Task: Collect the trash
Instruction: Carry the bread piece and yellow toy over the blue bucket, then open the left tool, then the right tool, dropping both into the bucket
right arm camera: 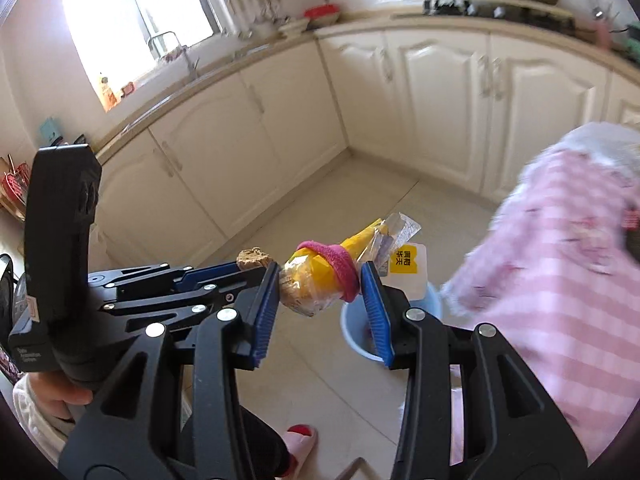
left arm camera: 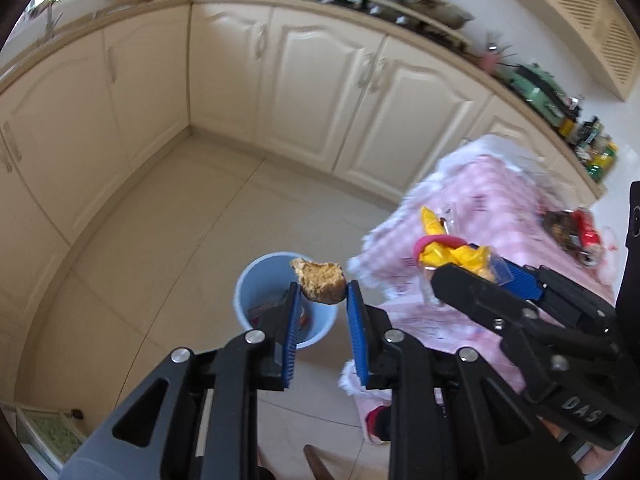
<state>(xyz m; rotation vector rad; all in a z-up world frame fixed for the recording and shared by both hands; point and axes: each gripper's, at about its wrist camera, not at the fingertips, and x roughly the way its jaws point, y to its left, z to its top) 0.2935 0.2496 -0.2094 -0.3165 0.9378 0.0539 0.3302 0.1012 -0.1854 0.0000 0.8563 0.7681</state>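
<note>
Below, floor bin (left arm camera: 280,268) (scraps inside); left fingers (left arm camera: 294,304) grip bread (left arm camera: 320,282), right fingers (right arm camera: 374,300) a wrapper bundle (right arm camera: 316,280)

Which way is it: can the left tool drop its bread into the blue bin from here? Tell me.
Probably yes. The left tool holds the bread right above the blue bin, whose mouth is uncovered, with nothing between them.

Glossy plastic bin (left arm camera: 256,280), checked cloth (left arm camera: 492,200)

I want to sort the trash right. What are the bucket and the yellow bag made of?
Bucket: probably plastic, smooth, even light blue with a thin rim. Bag: looks like thin crinkly plastic film, yellow with clear shiny parts, cinched by a pink band that seems to be soft fabric.
</note>
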